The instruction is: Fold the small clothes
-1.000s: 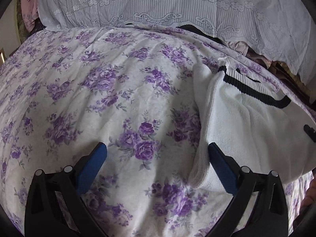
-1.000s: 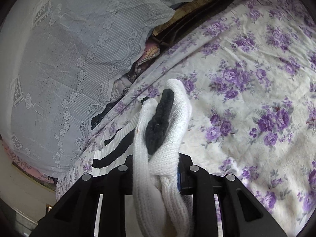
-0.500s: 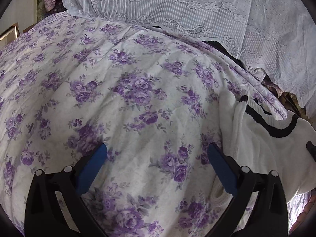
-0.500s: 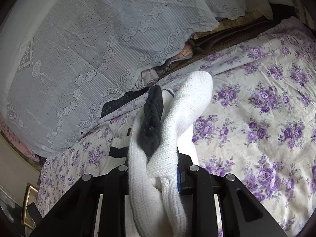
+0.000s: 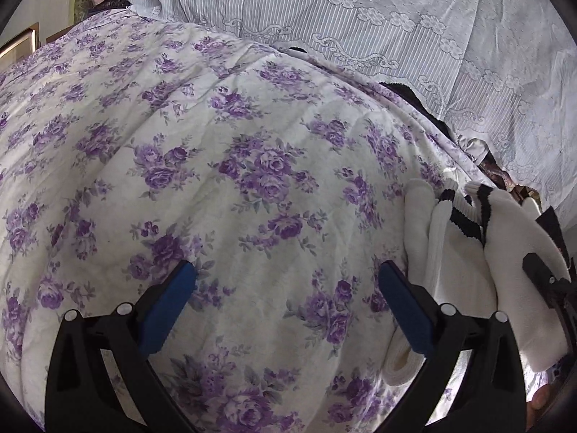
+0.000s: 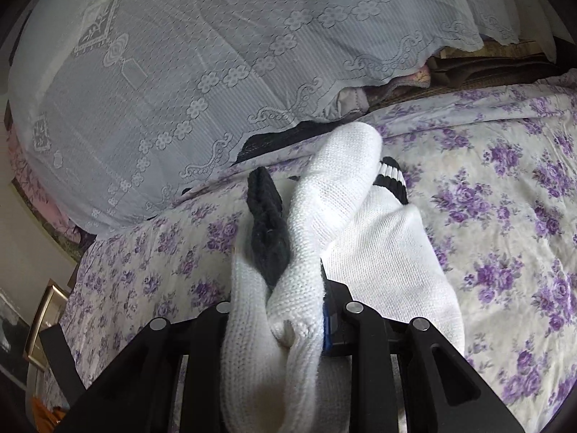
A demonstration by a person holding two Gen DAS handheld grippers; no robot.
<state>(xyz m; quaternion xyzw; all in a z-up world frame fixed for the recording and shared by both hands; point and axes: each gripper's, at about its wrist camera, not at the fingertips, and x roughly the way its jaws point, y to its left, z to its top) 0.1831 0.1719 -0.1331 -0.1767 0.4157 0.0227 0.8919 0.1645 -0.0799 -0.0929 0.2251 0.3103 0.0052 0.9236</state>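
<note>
right gripper (image 6: 285, 310) is clenching a bunched fold of the white sock (image 6: 335, 195), knit fabric squeezed between the black jaws and bulging out in front. the sock's toe end is sticking up and forward from the grip, and a black knit part (image 6: 267, 231) is showing just left of it, pressed against the white. more of the sock is draping down right of the gripper onto the bed (image 6: 505, 216), with black stripes on the cuff (image 6: 393, 180) lying on the sheet. left gripper (image 5: 286, 288) is spread wide and holding nothing, blue fingers (image 5: 169, 306) hovering over the purple floral sheet (image 5: 216, 144). the right finger is sitting just beside the sock (image 5: 458, 270), maybe touching its edge, cannot tell. the sock is lying at the right side of the bed in this view, striped cuff pointing away. a white lace cloth (image 5: 360, 18) is hanging behind the bed, dark clothes peeking under its hem.
</note>
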